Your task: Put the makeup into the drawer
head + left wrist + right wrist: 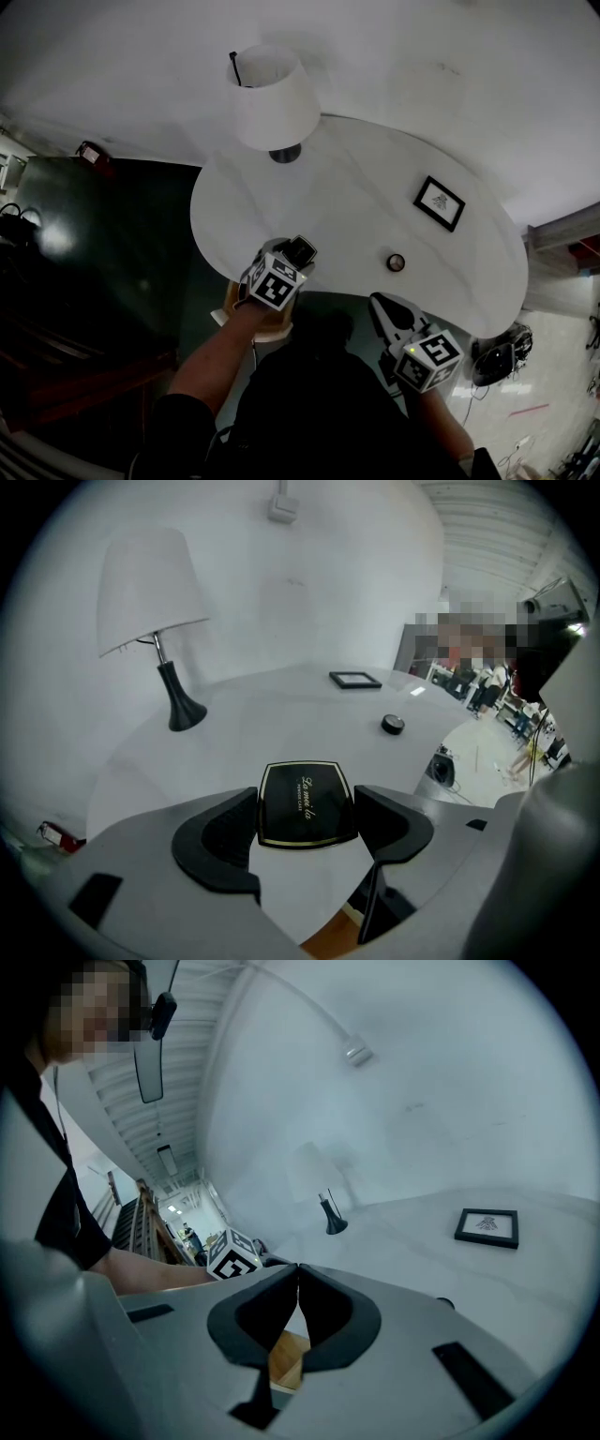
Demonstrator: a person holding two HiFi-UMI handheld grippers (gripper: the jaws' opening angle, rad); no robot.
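Note:
A black square makeup compact (306, 797) with a gold rim and gold lettering sits between the pads of my left gripper (307, 810), which is shut on it above the near edge of the white table (281, 714). From the head view the compact (302, 248) shows at the tip of the left gripper (292, 257). A small round black makeup pot (396, 262) rests on the table to the right. Below the table edge, the light wood of an open drawer (231, 298) shows. My right gripper (298, 1277) is shut and holds nothing, low at the table's front right (390, 311).
A white-shaded lamp (274, 101) on a black foot stands at the back of the table. A black picture frame (439, 202) lies at the right. Dark floor is on the left, and cables and gear (495, 361) lie on the floor at the right.

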